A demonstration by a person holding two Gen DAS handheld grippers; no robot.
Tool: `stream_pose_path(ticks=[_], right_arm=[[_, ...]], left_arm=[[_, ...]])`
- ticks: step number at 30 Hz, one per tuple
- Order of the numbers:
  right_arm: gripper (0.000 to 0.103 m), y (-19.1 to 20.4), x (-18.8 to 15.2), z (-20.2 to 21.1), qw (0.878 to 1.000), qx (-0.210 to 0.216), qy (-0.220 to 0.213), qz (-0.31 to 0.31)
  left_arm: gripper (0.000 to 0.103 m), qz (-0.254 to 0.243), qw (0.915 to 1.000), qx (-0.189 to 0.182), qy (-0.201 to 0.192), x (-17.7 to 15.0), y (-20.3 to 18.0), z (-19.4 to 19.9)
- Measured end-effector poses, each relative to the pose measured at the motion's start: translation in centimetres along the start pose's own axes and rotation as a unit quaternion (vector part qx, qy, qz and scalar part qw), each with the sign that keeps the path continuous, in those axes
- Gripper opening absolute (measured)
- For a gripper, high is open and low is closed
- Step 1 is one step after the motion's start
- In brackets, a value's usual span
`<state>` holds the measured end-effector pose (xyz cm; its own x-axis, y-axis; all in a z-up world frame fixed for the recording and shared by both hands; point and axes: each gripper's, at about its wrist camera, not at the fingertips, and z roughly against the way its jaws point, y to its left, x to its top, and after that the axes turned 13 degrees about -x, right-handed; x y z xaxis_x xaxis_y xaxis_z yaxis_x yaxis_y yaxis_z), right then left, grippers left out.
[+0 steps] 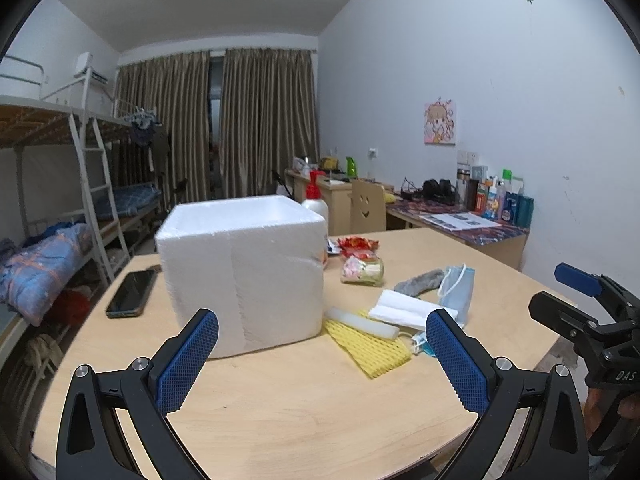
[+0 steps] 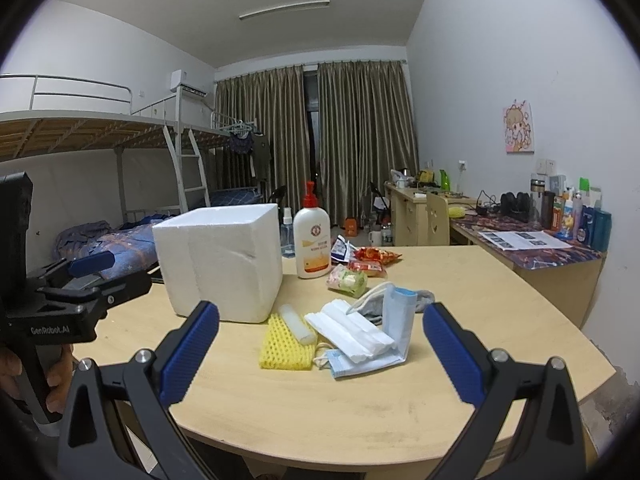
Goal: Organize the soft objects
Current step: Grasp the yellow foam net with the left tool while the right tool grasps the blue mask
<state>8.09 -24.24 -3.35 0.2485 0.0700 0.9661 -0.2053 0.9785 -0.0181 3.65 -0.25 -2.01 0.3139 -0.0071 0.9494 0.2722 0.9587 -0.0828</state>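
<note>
We can read "GenRobot.AI" in small white letters on the black body of the left gripper (image 2: 64,330). We see "DAS" on the black side of the right gripper (image 1: 624,376). The lotion bottle (image 2: 312,240) has a label, but its words are too small to read.

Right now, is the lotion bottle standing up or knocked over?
Standing up. The lotion bottle rests on its base on the table, red pump on top, behind the foam box.
</note>
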Motion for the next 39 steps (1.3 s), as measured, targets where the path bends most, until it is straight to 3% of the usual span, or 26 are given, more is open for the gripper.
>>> stream_pose_path(ticks=[10, 22, 33, 39], right_arm=[[0.103, -0.9, -1.0, -3.1, 0.999, -0.021, 0.032, 0.008], [0.103, -2.8, -1.4, -6.8, 0.997, -0.031, 0.069, 0.004], [0.103, -4.2, -2.0, -10.7, 0.994, -0.028, 0.106, 0.002], [0.086, -4.6, -2.3, -12.1, 0.992, -0.022, 0.128, 0.002]], left_arm=[[0.103, 0.017, 0.9976, -0.043, 0.051, -1.0, 0.1, -4.7], [0.103, 0.033, 0.9905, -0.065, 0.116, -2.3, -0.2, -11.0], [0.092, 0.061, 0.9799, -0.073, 0.176, -3.7, 0.6, -16.7], [0.082, 0.07, 0.9747, -0.07, 0.2, -3.9, 1.0, -18.3]])
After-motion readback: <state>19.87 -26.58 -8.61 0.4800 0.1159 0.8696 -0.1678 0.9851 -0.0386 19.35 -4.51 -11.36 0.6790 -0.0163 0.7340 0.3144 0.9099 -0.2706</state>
